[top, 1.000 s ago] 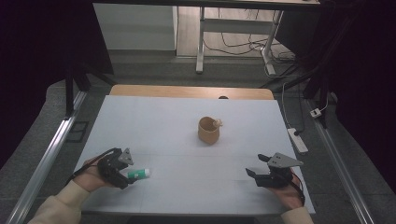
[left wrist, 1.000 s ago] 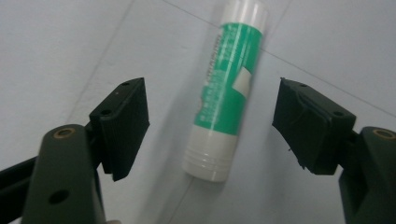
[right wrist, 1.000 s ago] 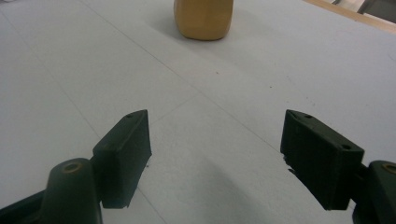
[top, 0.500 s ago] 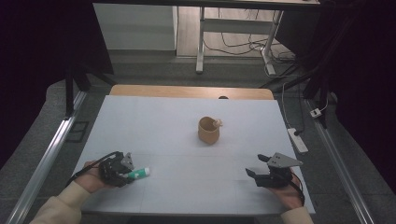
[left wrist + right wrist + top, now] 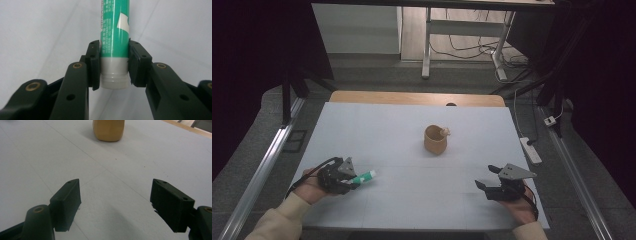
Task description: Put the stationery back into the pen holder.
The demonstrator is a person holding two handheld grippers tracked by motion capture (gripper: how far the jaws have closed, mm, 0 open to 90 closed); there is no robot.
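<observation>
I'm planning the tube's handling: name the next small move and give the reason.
Probably lift the tube slightly off the table. The left gripper has just closed on its white cap end, pads pressing both sides, while the tan cup stands apart and the right gripper rests open.

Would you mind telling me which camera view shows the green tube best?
The left gripper view: the green tube runs up its middle, print and white cap end sharp, clamped between the left tool pads. The high view shows it small, lying on the table. The right gripper view faces the brown cup.
</observation>
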